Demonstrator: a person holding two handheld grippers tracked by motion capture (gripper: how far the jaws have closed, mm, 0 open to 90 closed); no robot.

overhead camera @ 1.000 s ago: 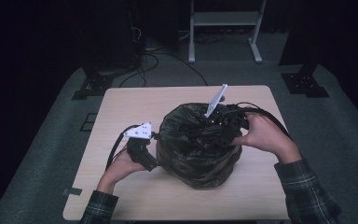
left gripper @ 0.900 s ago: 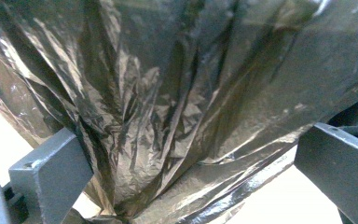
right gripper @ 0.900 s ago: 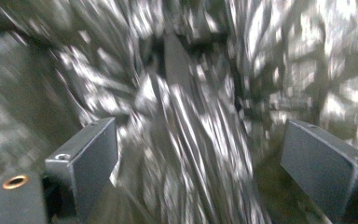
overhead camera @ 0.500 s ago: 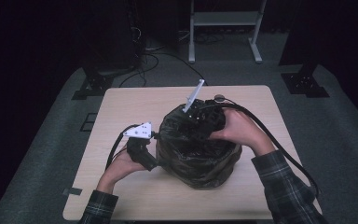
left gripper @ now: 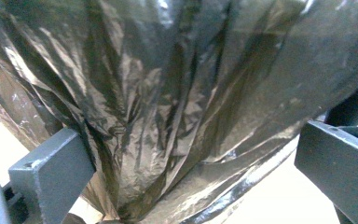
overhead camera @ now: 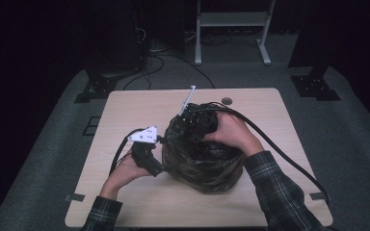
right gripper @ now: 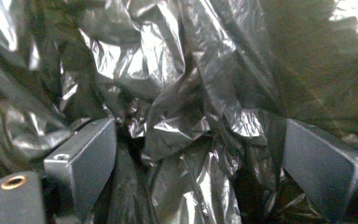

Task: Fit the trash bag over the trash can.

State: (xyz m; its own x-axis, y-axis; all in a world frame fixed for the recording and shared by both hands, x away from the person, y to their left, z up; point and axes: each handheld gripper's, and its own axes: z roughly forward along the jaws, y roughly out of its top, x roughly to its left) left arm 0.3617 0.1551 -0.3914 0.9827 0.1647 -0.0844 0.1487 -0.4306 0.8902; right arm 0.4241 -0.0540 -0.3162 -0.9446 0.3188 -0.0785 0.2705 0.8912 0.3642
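Black plastic bag (overhead camera: 200, 154), crumpled and glossy, sits bunched up as a rounded mound on the pale wooden desk (overhead camera: 125, 115), a little toward five o'clock of the desk's middle. Beyond the desk, at twelve o'clock, a grey metal stand (overhead camera: 232, 24) rises from the carpeted floor. At nine o'clock of the bag the left gripper (overhead camera: 160, 153), held in the person's left hand (overhead camera: 123, 173), presses against the bag's side; in the left gripper view its jaws stand wide apart with the taut, creased film (left gripper: 177, 107) bulging between them and nothing clamped. At the top of the mound, toward one o'clock, the right hand (overhead camera: 231, 134) pushes the right gripper (overhead camera: 197, 126) down into the folds; in the right gripper view its jaws are also spread wide, with loose wrinkled plastic (right gripper: 182, 126) lying between them but not pinched. A thick black cable (overhead camera: 274, 144) trails from the right gripper toward four o'clock across the desk.
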